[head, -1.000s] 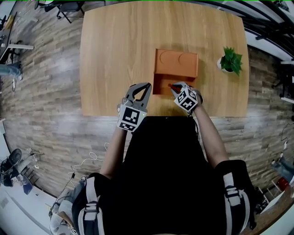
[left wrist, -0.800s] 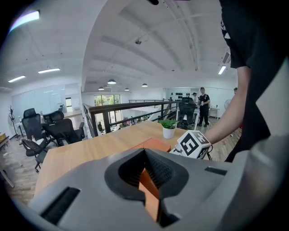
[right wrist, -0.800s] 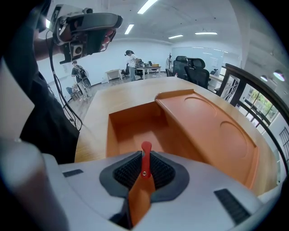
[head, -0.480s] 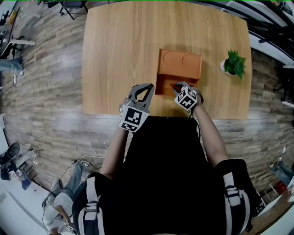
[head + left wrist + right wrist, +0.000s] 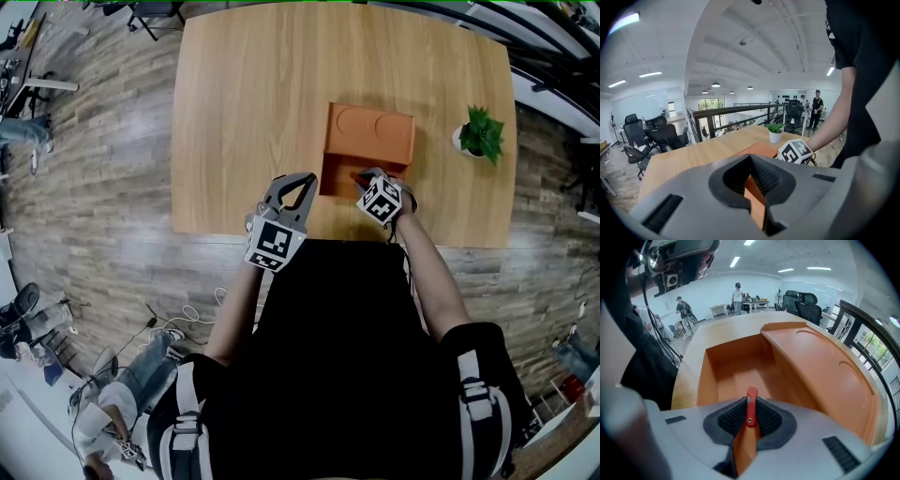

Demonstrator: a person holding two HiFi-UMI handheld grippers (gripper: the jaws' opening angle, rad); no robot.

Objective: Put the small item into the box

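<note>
Right gripper view: R tongs (image 5: 750,412) clenched on small red item (image 5: 751,398), orange box (image 5: 820,366) right under the tip.

Item is a thin strip pinched flat btw the pads, w/ its long axis running along the tongs' own pointing line and its rounded end poking out past the pads. It aims down into the box's open bay (image 5: 740,376), which lies straight ahead and below. The lid half w/ two round dents sits off to the right, so my read is the drop only needs the tongs let go, no sideways shift. Item is not in the box yet; it hangs above the bay's near edge. L tongs (image 5: 302,184) are pressed together w/ nothing held, parked over the surface (image 5: 244,94) just beside the box's near left corner, outside it. R hand is the nearer one by far.
</note>
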